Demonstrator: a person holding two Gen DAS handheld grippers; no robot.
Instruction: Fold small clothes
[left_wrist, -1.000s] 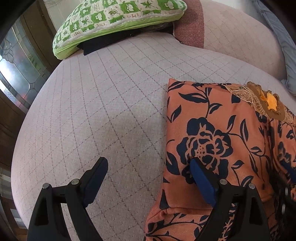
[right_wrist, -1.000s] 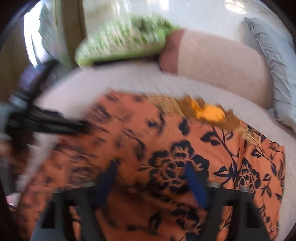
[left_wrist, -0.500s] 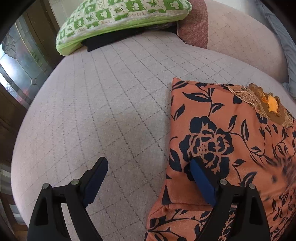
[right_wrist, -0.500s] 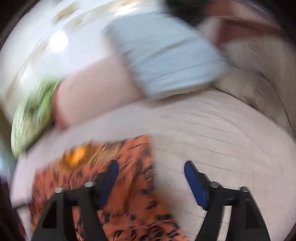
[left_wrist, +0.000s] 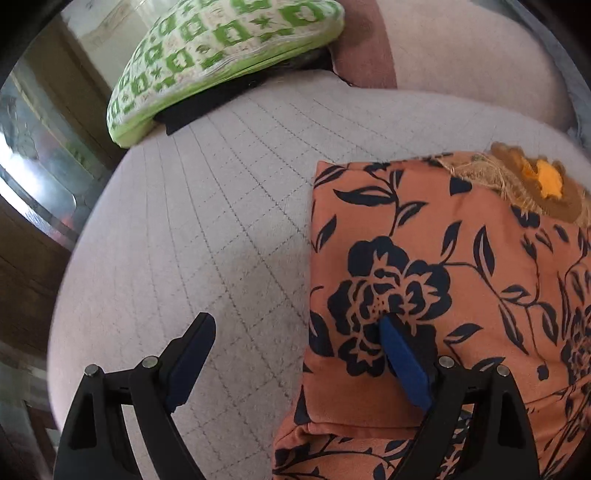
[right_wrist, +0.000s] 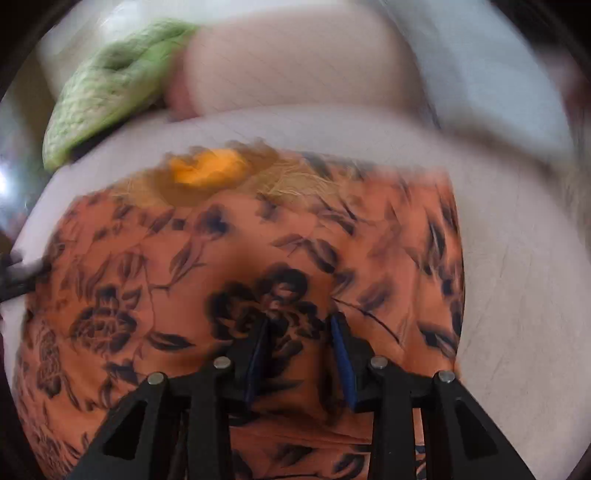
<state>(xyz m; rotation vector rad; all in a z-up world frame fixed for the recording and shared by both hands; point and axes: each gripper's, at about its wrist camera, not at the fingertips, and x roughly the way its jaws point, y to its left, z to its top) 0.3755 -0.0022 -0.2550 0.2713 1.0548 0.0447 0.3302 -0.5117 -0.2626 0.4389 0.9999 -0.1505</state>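
I see a pale quilted bed (left_wrist: 207, 229) with a green patterned pillow (left_wrist: 221, 48) at its far end. The folded orange flowered garment (left_wrist: 461, 280) lies flat on the bed, right of middle in my left view. My left tool (left_wrist: 299, 336) stands wide open, straddling the garment's left edge, gripping nothing. My right tool (right_wrist: 301, 332) has just been closing; its narrowed jaws sit over the garment, blurred, nothing visibly pinched.

No writing, label, brand, number or sign can be read anywhere in either view.
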